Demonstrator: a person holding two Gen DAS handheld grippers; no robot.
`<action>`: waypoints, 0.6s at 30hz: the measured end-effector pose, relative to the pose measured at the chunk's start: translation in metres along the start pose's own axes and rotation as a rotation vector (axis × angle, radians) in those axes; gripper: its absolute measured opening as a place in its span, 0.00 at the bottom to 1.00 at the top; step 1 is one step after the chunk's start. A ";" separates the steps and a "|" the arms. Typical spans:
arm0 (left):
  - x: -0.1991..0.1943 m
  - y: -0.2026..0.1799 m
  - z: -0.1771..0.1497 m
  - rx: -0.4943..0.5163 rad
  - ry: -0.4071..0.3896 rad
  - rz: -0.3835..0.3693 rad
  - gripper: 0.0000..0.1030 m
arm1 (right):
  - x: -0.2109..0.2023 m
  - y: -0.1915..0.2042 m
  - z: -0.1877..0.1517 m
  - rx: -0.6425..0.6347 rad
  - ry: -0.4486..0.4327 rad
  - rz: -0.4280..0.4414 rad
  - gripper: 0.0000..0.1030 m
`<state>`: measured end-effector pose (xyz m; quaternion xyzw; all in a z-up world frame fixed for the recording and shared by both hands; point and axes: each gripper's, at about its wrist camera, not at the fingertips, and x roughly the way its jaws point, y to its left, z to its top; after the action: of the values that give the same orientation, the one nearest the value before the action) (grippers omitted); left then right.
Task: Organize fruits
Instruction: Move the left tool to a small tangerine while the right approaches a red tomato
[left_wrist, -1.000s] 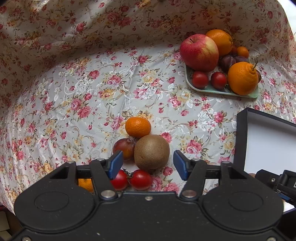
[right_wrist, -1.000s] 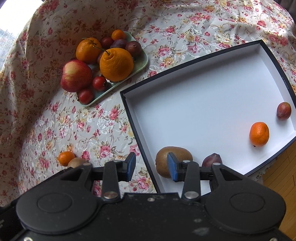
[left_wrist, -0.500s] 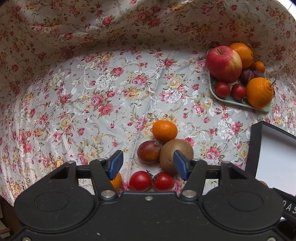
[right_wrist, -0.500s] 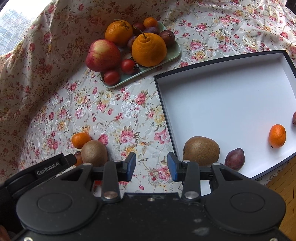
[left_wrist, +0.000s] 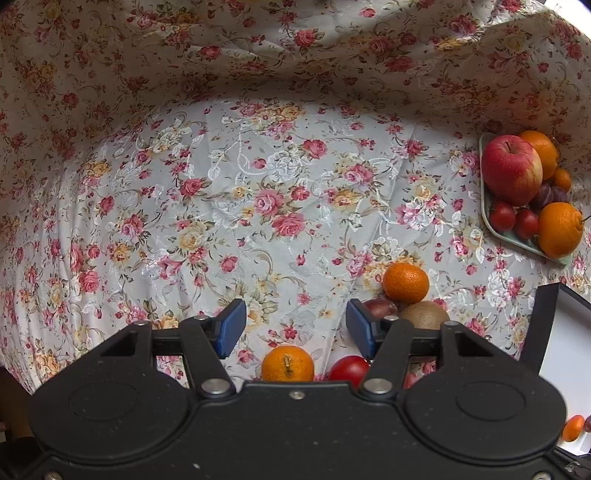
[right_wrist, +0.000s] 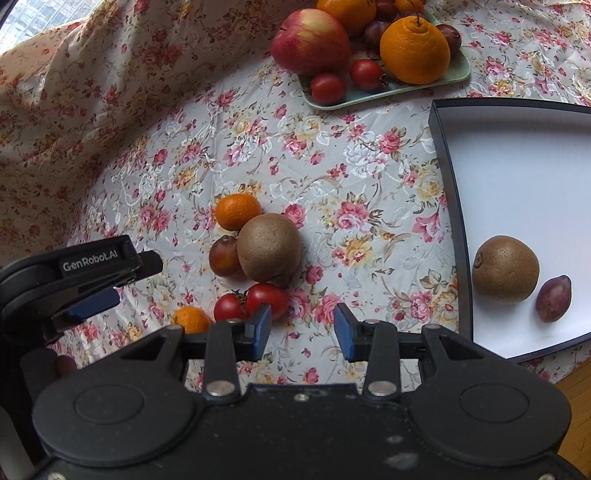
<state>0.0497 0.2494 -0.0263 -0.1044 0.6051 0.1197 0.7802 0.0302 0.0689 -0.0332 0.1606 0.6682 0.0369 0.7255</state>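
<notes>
Your right claw (right_wrist: 302, 328) hangs spread over the flowered cloth (right_wrist: 354, 206) on the bench, nothing between its blue pads, and your left claw (left_wrist: 294, 326) is likewise spread and empty. Take the loose kiwi (right_wrist: 269, 246) on the cloth as your landmark: just nearer to you than it sit two tomatoes (right_wrist: 266, 300) side by side, and a small mandarin (right_wrist: 192, 318) lies beside them, toward your left claw. Touching the kiwi on its left is a dark plum (right_wrist: 224, 255), and touching its far side is another mandarin (right_wrist: 238, 211). Right of the kiwi, well apart, lies the black-rimmed white box (right_wrist: 447, 192), holding a second kiwi (right_wrist: 505, 269) with a plum (right_wrist: 553, 298) just beside it. Beyond the loose kiwi, at the far end of the cloth, the pale green tray (right_wrist: 391, 92) carries an apple (right_wrist: 311, 41), a big knobbed orange (right_wrist: 414, 51), two tomatoes and more fruit behind.
</notes>
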 end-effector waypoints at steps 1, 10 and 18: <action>0.000 0.004 0.001 -0.005 0.002 0.000 0.61 | 0.002 0.004 -0.001 -0.003 0.009 0.010 0.39; 0.001 0.026 0.001 -0.025 0.014 -0.014 0.61 | 0.022 0.030 -0.003 -0.010 0.013 -0.005 0.40; -0.008 0.033 0.000 -0.038 0.000 -0.038 0.61 | 0.032 0.035 -0.003 0.016 -0.010 -0.045 0.40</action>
<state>0.0379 0.2802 -0.0186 -0.1308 0.6008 0.1164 0.7800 0.0368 0.1114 -0.0545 0.1517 0.6683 0.0144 0.7281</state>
